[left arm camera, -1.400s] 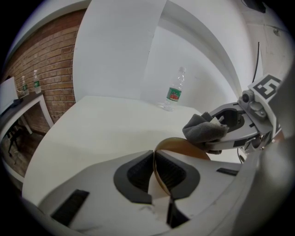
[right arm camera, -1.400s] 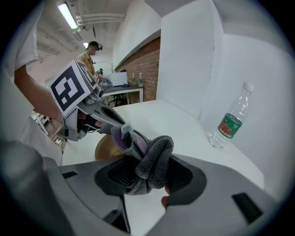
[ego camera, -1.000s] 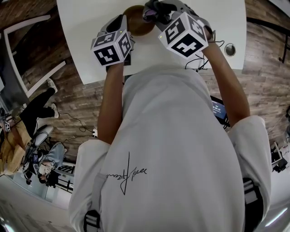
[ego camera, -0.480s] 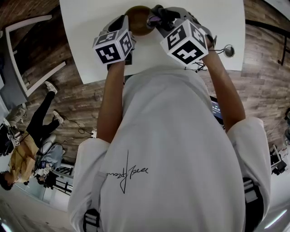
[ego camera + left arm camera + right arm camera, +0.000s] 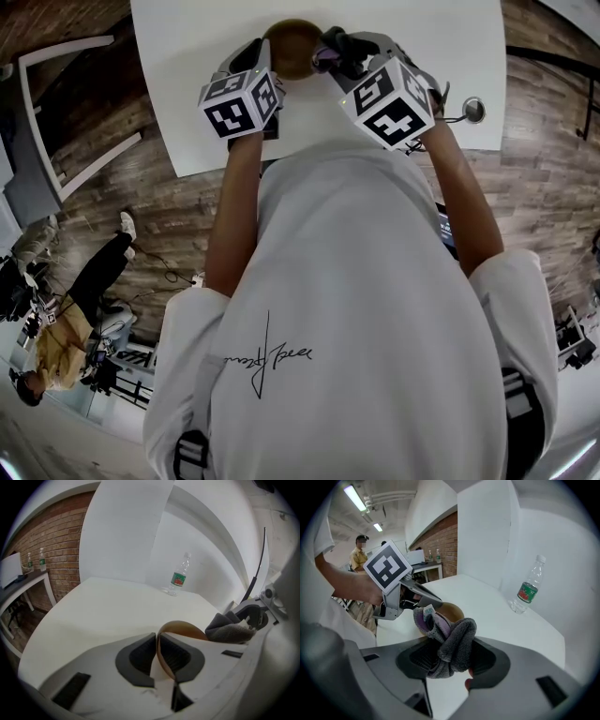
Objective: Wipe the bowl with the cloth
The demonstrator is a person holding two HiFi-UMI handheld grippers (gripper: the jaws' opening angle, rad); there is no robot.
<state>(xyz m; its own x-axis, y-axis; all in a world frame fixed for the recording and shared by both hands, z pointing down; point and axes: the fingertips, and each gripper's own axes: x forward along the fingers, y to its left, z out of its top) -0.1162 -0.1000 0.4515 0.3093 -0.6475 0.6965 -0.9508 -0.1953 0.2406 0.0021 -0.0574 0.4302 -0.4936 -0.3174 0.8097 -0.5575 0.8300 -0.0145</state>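
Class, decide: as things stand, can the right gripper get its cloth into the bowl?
Probably yes. The right gripper holds the cloth just beside the bowl, whose open mouth looks unobstructed. The left gripper, jaws opening with the rim between them, sits at the opposite edge.

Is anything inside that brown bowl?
The part of the bowl that shows looks bare brown inside; the grey cloth hides the rest.

A plastic water bottle [image 5: 179, 576] stands upright on the white counter [image 5: 187, 84]. Brick wall [image 5: 51, 550] to one side, wooden plank floor [image 5: 122, 216] below.
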